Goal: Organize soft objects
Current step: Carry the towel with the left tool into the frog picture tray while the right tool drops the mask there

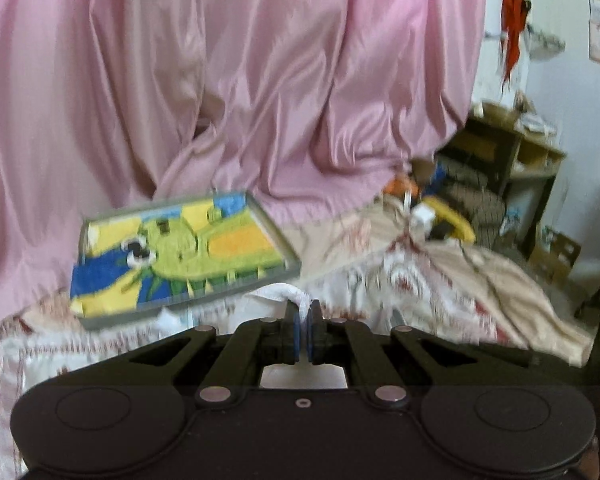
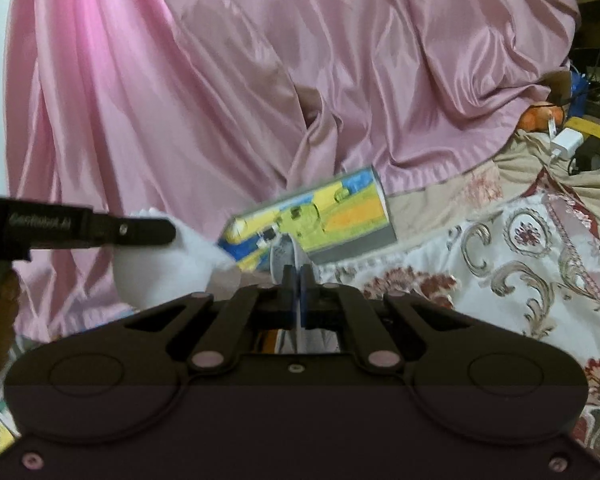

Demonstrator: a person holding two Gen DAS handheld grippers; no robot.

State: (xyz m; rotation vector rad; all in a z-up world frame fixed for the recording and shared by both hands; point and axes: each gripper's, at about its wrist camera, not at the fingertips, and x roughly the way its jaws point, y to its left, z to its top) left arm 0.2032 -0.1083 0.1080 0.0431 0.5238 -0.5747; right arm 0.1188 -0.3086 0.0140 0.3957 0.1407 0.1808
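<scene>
A white cloth point(image 2: 168, 268) hangs stretched between my two grippers above the bed. In the left wrist view my left gripper point(image 1: 303, 308) is shut, with a bunched edge of the white cloth point(image 1: 284, 294) pinched between its blue pads. My right gripper point(image 2: 299, 274) is shut on another thin edge of the cloth, which runs down between its fingers. The left gripper point(image 2: 171, 232) also shows in the right wrist view, at the left, level and clamped on the cloth's upper end. Behind the cloth lies a shallow grey box point(image 1: 180, 252) point(image 2: 320, 216) with a yellow, green and blue cartoon top.
A pink satin curtain point(image 1: 260, 80) point(image 2: 260, 80) hangs just behind the bed. The bed cover point(image 2: 500, 264) is white with red and gold ornaments. A white charger point(image 2: 566, 142), a yellow item point(image 1: 456, 220) and cables lie at the right. A wooden shelf point(image 1: 512, 152) stands beyond.
</scene>
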